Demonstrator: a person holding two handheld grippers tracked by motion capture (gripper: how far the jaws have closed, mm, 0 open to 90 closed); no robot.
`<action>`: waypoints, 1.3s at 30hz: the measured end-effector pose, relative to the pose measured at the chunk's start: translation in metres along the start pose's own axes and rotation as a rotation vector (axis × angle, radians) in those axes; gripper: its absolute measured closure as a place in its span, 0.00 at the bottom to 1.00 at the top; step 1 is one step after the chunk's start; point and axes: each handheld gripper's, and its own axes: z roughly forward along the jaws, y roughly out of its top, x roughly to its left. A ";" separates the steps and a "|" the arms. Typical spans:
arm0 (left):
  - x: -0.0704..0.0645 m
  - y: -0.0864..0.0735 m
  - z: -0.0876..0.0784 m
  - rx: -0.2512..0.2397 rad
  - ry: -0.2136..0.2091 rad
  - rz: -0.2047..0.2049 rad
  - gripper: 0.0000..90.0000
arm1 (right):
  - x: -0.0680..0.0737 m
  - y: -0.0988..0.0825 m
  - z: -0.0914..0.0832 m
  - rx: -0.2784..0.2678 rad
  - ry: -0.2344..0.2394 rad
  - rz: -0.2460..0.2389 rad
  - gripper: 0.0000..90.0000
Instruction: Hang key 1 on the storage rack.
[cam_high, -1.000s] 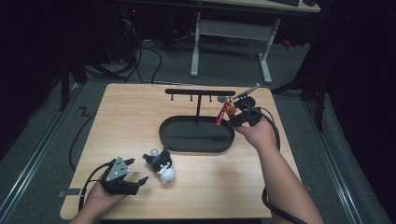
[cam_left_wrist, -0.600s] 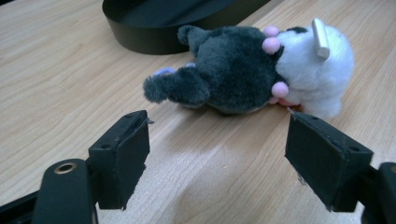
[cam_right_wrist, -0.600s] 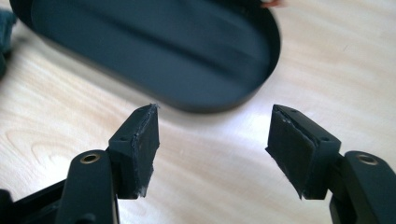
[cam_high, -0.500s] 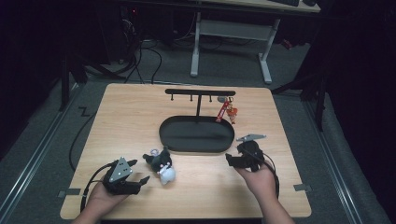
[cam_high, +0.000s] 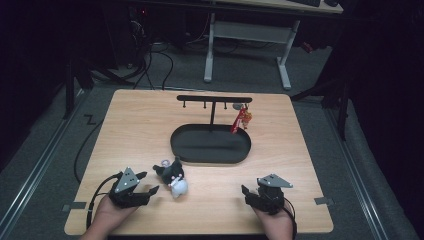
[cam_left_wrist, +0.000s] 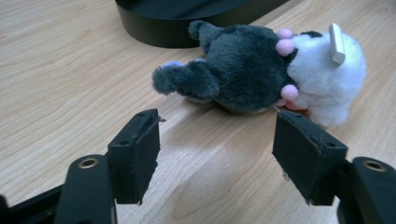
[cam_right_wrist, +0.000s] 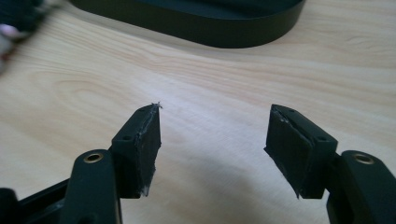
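- Black-and-white plush, a small toy keychain, is seen lying on its side on the wooden table, near the 6 o'clock edge of the table and just short of the oval black tray.
- From the left gripper, the plush lies at about 2 o'clock and just beside the jaw tips; in the left gripper view the plush sits right beyond the spread jaws, the dark head end toward 9 o'clock and the white body toward 3 o'clock, so its long axis runs across the jaw line.
- Nothing is held by the left gripper; its jaws are parted wide.
- The right gripper rests well apart from the plush, which lies at its 9 o'clock; its jaws are likewise spread, with bare wood between them in the right gripper view.
- The left hand is judged the nearer one, so a short forward reach would bring the plush between its jaws.
- A red charm hangs from the T-shaped hook rack at the tray's 12 o'clock side.
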 end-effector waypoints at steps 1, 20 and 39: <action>0.001 0.000 0.000 0.006 0.000 -0.013 0.39 | 0.000 0.000 -0.003 -0.012 0.002 -0.016 0.39; -0.020 0.030 0.054 0.147 0.046 -0.095 0.98 | -0.013 -0.008 -0.001 -0.005 0.136 0.064 0.40; -0.089 0.055 0.085 0.130 -0.093 0.003 0.92 | -0.015 -0.011 0.001 0.009 0.155 0.081 0.41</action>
